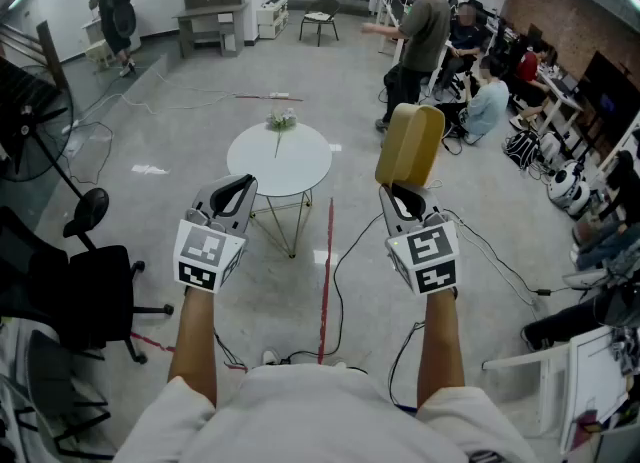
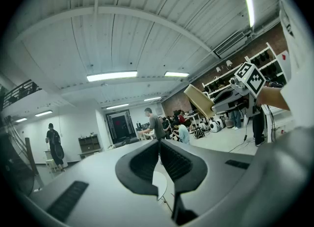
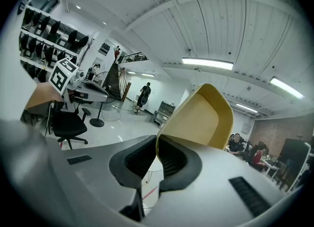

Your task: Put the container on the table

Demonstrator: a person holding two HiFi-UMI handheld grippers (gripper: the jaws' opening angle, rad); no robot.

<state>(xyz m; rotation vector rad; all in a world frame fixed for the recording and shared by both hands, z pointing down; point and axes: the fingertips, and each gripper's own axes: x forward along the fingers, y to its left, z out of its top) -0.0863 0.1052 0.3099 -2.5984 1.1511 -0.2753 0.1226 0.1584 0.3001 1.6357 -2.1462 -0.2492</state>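
It's a big open workroom with a pale grey floor. People work at desks along the right wall, and a black office chair (image 1: 90,286) stands off to the left. In the middle is a small round white table (image 1: 252,169) on thin wire legs, with a little bunch of flowers (image 1: 282,121) near its far edge.

The person stands well back from the table with both arms out. The right gripper (image 1: 398,191) is clamped on one wall of the yellow container (image 1: 410,143). Its own view shows the jaws pinching the thin edge with the open side turned toward the camera (image 3: 201,118). The container is up in the air, standing tall above the jaws and leaning a little, not yet over the tabletop. The left gripper (image 1: 235,191) has its jaws together with nothing in them.

What worries me is that pinch. It's a narrow bite on a single wall, so the container could swing round or slide out as the arm reaches forward and lowers. The table is small and light-looking, so a landing near the rim might let the container tip off, and a clumsy set-down could knock the flowers. There are also black cables (image 1: 480,241) trailing across the floor that could catch a foot.
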